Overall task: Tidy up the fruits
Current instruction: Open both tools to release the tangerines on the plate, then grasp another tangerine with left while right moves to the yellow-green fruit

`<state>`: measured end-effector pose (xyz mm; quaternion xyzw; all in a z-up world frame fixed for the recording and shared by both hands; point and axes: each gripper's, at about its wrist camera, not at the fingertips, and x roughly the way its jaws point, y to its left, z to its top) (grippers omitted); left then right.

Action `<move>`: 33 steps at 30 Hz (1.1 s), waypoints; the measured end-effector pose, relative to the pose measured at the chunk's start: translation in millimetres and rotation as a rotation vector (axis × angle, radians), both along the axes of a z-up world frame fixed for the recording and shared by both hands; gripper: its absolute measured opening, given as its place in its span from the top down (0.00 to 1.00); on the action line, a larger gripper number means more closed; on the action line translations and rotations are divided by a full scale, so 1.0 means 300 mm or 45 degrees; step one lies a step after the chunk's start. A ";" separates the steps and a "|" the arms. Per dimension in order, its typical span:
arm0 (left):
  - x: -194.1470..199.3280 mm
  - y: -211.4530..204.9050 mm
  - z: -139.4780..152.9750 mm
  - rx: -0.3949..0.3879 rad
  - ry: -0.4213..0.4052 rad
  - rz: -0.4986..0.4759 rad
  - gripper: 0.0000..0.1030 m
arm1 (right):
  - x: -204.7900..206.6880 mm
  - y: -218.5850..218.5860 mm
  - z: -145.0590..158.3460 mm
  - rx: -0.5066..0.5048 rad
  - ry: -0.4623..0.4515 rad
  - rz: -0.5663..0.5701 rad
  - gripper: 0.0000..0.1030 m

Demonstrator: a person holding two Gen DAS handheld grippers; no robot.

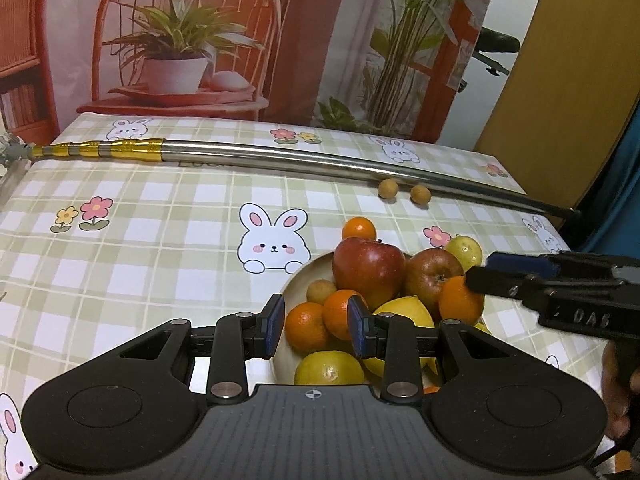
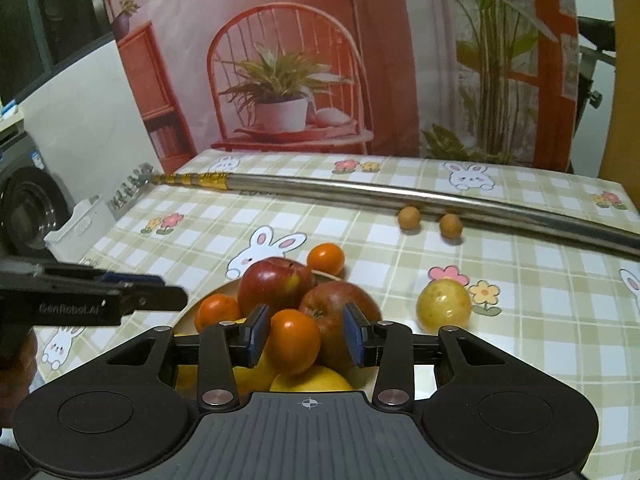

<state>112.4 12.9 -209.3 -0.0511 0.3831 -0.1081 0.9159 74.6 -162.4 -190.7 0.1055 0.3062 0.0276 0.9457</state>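
**Both claws over the fruit bowl, right one around an orange**

Your right claw [image 2: 306, 334] sits released, its blue pads either side of an orange [image 2: 295, 340] on top of the pile; a gap shows on both sides, so nothing is gripped. Just behind that orange lie two red apples, one darker [image 2: 276, 282] and one beside it [image 2: 340, 300]. Yellow fruit [image 2: 310, 380] fills the bowl beneath your fingers.

Your left claw [image 1: 316, 326] is also released, hovering above the near-left part of the bowl [image 1: 298, 284]. Two oranges [image 1: 306, 326] show between its pads, below them, with no contact that you can make out. A lemon [image 1: 330, 368] lies under the claw at the bowl's near edge, and a small tan fruit [image 1: 320, 291] rests by the inner wall.

Outside the bowl, on the surface [image 1: 160, 240], a small orange [image 1: 359, 228] sits just behind the rim and a yellow-green fruit [image 2: 443, 306] lies to the bowl's right. Further back, two little brown fruits [image 2: 409, 216] rest near each other, just in front of a long metal pole [image 1: 320, 160] with a gold end that stretches across the checked bunny cloth.
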 end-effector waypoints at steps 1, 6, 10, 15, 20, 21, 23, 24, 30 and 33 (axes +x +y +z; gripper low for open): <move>0.001 0.004 0.002 0.002 -0.003 0.007 0.65 | -0.001 -0.006 0.002 -0.002 -0.005 -0.008 0.64; 0.000 0.028 0.020 -0.006 -0.017 0.034 0.65 | -0.017 -0.047 0.022 -0.014 -0.042 -0.069 0.64; 0.011 0.048 0.041 -0.009 -0.027 0.054 0.65 | -0.029 -0.100 0.038 -0.019 -0.073 -0.128 0.64; 0.032 0.056 0.084 -0.003 -0.061 0.053 0.65 | -0.037 -0.178 0.059 -0.027 -0.103 -0.210 0.64; 0.075 0.041 0.134 0.012 -0.086 0.049 0.65 | -0.042 -0.240 0.080 -0.051 -0.129 -0.262 0.64; 0.084 0.036 0.143 0.014 -0.093 0.044 0.65 | -0.041 -0.249 0.086 -0.056 -0.136 -0.266 0.64; 0.100 0.021 0.160 0.016 -0.106 0.032 0.65 | -0.039 -0.267 0.100 -0.063 -0.152 -0.268 0.64; 0.108 0.011 0.167 0.016 -0.110 0.024 0.65 | -0.037 -0.275 0.104 -0.065 -0.157 -0.270 0.64; 0.175 -0.061 0.179 0.013 -0.098 -0.036 0.65 | -0.019 -0.314 0.107 -0.063 -0.166 -0.277 0.64; 0.214 -0.099 0.172 0.021 -0.068 -0.078 0.65 | -0.015 -0.329 0.092 -0.044 -0.164 -0.280 0.64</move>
